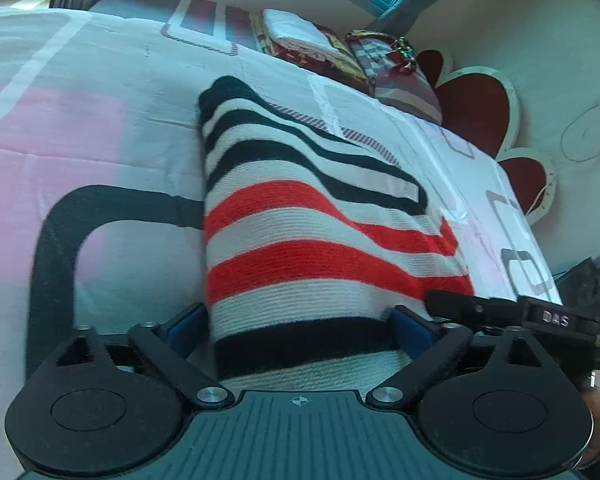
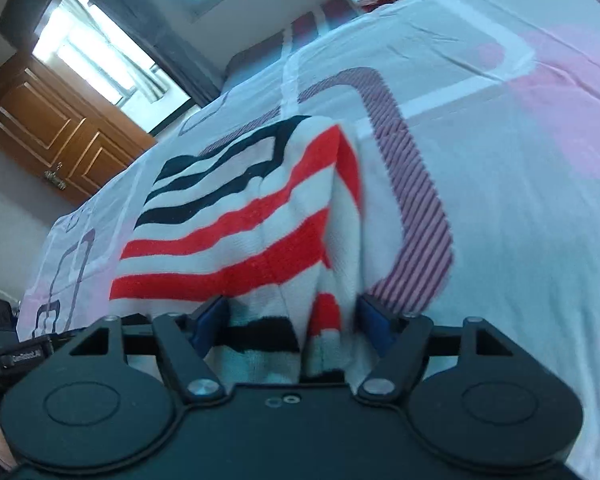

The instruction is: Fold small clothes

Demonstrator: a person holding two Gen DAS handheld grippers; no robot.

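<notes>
Both grippers at the near hem of the striped knit sweater (image 1: pixel 300 220) lying on the patterned bedsheet (image 1: pixel 100 128). Left gripper (image 1: pixel 300 332) spread wide around the cloth; right gripper (image 2: pixel 292 320) likewise, jaws not visibly pinching. Best closed firmly, lifted together, hem carried level over.

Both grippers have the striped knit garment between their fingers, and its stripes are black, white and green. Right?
Not quite: the striped knit garment has black, white and red stripes, not green. Both wrist views show this. It does sit between the fingers of the left gripper and right gripper.
</notes>
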